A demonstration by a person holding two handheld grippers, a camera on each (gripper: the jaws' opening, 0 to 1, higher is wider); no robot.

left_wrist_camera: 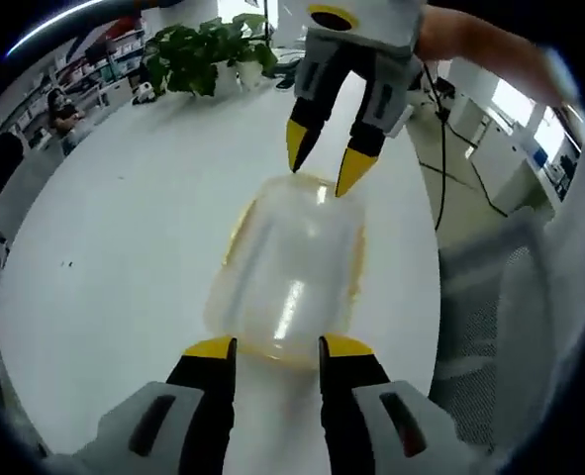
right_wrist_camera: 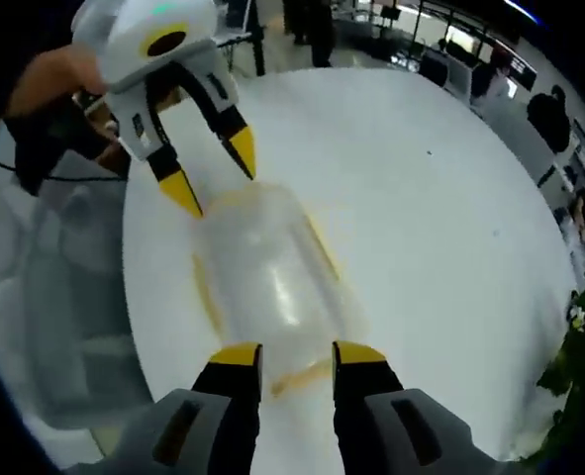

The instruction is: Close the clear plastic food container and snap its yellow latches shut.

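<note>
Two tools face each other across a clear plastic food container (left_wrist_camera: 290,282) that lies in the middle of a round white table (left_wrist_camera: 124,247). In the left gripper view, the left tool (left_wrist_camera: 278,348) rises from the bottom centre with its yellow-tipped jaws apart, the tips just at the container's near end; whether they touch it is hard to tell. At the top centre of that view the right tool (left_wrist_camera: 320,166) points down at the far end, jaws apart, tips at or just above the rim. A forearm (left_wrist_camera: 480,45) behind it is cut off by the upper right edge.

In the right gripper view the arrangement is mirrored: the right tool (right_wrist_camera: 297,354) at the bottom centre, jaws spread at the container (right_wrist_camera: 267,282), and the left tool (right_wrist_camera: 213,178) in the upper left, jaws apart over the far end.

Yellow latches (right_wrist_camera: 207,297) show only as faint yellowish strips along the container's edges, blurred through the plastic, so I cannot tell whether they are snapped down. The lid's seam is equally unclear. A potted plant (left_wrist_camera: 205,54) stands at the table's far side, upper left of the left gripper view. A grey chair (left_wrist_camera: 490,327) sits at the right, partly cut off.
</note>
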